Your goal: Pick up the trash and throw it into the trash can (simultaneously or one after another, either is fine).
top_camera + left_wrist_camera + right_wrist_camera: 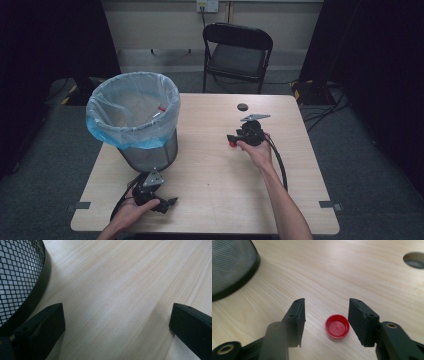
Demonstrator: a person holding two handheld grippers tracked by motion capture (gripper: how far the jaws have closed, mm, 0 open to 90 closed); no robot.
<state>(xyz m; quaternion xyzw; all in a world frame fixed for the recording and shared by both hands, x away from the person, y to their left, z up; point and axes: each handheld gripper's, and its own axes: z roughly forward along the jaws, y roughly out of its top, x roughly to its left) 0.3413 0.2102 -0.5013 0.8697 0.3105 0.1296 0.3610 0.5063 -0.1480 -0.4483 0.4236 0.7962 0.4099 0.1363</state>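
1. A red bottle cap [337,328] is seen lying flat on the wooden table [210,165], right of centre and well apart from the mesh waste bin [145,150].
2. The right gripper [233,140] is held low over the table by the person's right hand [257,150], with the cap between its two jaws.
3. In the right gripper view, the cap is found nearer the right jaw; a gap is visible on the left side, and the pads are not pressed on it, so the gripper is released, not grasping.
4. The left gripper [167,203] is kept at the near left of the table, just in front of the bin, in the left hand [131,212].
5. Its jaws are spread wide over bare wood, with nothing held.
6. The bin is lined with a blue bag [131,125]; a round hole [243,106] is seen at the table's far side.
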